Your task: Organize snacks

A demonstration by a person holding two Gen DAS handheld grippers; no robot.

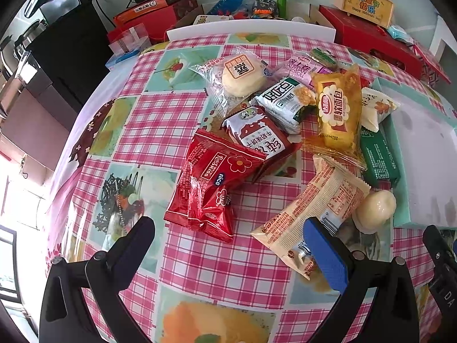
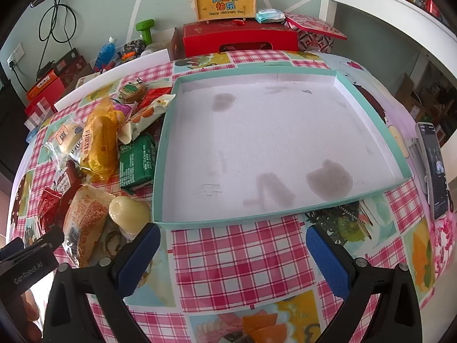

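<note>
Several wrapped snacks lie in a heap on the pink checked tablecloth: two red packets (image 1: 211, 183), a yellow bread packet (image 1: 338, 111), a green packet (image 2: 137, 161), a beige packet (image 1: 311, 214) and a pale jelly cup (image 2: 128, 214). To the heap's right sits a shallow teal-edged tray (image 2: 400, 168) with nothing in it. My left gripper (image 1: 228, 245) hovers open above the cloth, its right finger over the beige packet's near end. Just in front of the tray's near edge my right gripper (image 2: 232, 254) stands open, nothing between its fingers.
Red gift boxes (image 2: 237, 38), a yellow carry box (image 2: 224, 3), a blue bottle (image 2: 104, 53) and a green dumbbell (image 2: 145, 30) crowd the table's far side. A phone (image 2: 434, 168) lies at the right edge. Dark cabinets (image 1: 57, 57) stand at the left.
</note>
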